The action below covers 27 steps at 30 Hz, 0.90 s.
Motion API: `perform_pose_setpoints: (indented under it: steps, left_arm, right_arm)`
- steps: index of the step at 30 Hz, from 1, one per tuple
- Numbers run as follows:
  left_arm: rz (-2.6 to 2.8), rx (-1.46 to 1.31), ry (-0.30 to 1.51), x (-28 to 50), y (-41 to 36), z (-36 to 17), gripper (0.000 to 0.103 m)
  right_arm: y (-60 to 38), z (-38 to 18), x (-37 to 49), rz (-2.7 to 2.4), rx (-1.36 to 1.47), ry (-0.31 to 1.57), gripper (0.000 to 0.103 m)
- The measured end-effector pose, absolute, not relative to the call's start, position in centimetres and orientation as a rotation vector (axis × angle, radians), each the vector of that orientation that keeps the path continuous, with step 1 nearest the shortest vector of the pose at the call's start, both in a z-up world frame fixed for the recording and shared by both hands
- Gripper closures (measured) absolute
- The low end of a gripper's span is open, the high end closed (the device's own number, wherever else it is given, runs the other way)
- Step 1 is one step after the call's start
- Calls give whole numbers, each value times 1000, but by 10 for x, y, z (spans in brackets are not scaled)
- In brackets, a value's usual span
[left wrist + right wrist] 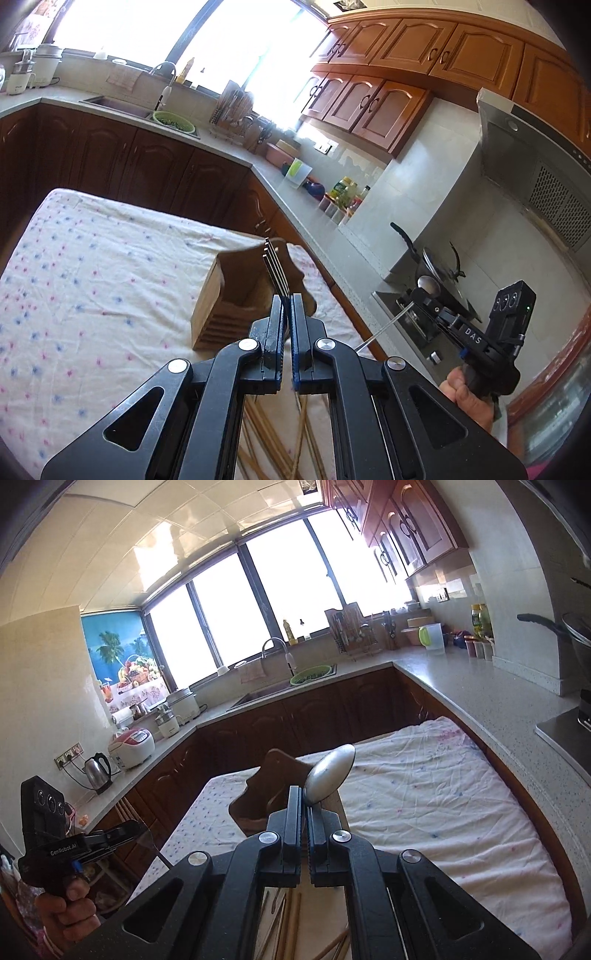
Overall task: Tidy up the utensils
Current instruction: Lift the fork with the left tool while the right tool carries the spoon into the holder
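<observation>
Kitchen tabletop point(92, 258) under a flowered cloth, wooden utensil holder point(236, 295) standing on it.
Left claw point(286, 295) is clamped on a fork point(275, 266), tines up over the holder; right claw point(306, 805) is clamped on a spoon point(328, 775) just above it; chopsticks point(266, 435) lie below.

Left tool point(287, 301) clamped on fork point(276, 266) above wooden holder point(221, 295), floral cloth point(92, 258), right tool point(424, 291) gripping spoon point(427, 283)
</observation>
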<state>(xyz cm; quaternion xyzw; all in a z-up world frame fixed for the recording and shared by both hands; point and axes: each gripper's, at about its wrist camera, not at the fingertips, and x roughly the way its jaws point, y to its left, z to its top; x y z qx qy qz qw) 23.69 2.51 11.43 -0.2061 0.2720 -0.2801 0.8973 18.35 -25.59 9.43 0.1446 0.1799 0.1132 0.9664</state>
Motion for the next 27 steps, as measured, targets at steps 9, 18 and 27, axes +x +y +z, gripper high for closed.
perform_pose_setpoints:
  steps: [9,18,27]
  left_arm:
    - [-545,-358,466,319,0,134,101]
    - [-486,-336,527,357,-14,68,101]
    - [-468,-304,568,360,-24,38,101]
  right_arm:
    - [-235,121,256,200,168,260,101]
    - [-215,58,302,182,85,351,101]
    - [-215,25,312,197,83,434,101]
